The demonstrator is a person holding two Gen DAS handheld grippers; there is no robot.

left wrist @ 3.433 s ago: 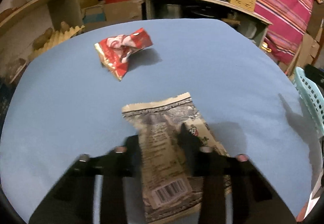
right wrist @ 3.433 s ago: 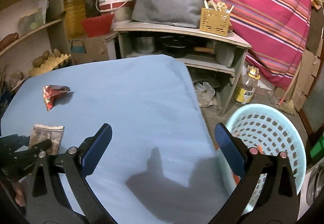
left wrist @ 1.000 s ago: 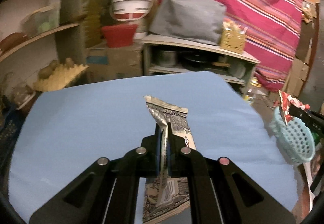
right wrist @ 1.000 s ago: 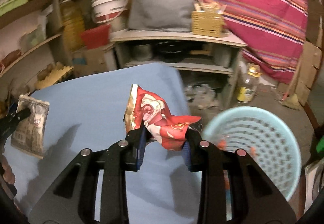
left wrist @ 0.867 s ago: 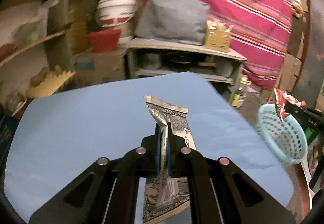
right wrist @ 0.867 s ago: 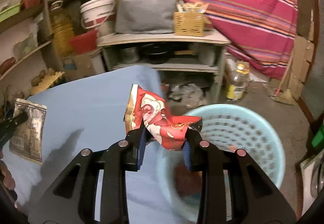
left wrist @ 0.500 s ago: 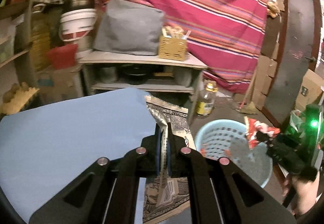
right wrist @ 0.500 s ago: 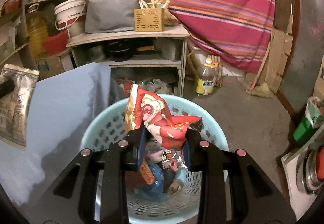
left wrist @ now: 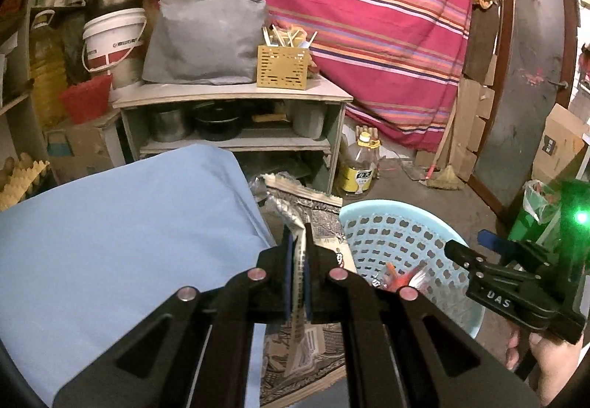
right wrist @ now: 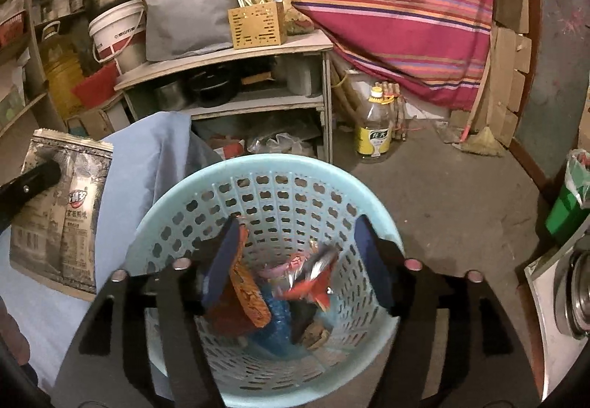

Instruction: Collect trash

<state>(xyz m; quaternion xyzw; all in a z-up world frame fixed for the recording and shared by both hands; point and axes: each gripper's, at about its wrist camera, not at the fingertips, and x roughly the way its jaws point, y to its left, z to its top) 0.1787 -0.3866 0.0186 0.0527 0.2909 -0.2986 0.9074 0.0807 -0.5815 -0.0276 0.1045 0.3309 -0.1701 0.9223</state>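
My left gripper point(left wrist: 298, 242) is shut on a grey printed snack wrapper point(left wrist: 317, 216) and holds it in the air beside the table's right edge, just left of the light blue basket point(left wrist: 391, 234). The wrapper also shows in the right wrist view point(right wrist: 62, 208). My right gripper point(right wrist: 298, 256) is open and empty over the basket point(right wrist: 265, 164). The red wrapper point(right wrist: 313, 282) lies inside the basket among other trash. The right gripper also shows in the left wrist view point(left wrist: 479, 245), above the basket's right side.
A table with a blue cloth point(left wrist: 129, 231) is on the left. A wooden shelf unit point(left wrist: 236, 94) with pots stands behind. An oil bottle point(right wrist: 374, 131) stands on the floor. A green bin point(right wrist: 568, 197) is at the right.
My right gripper has opened and the red wrapper has dropped into the basket. My left gripper has swung right with the grey wrapper, closer to the basket.
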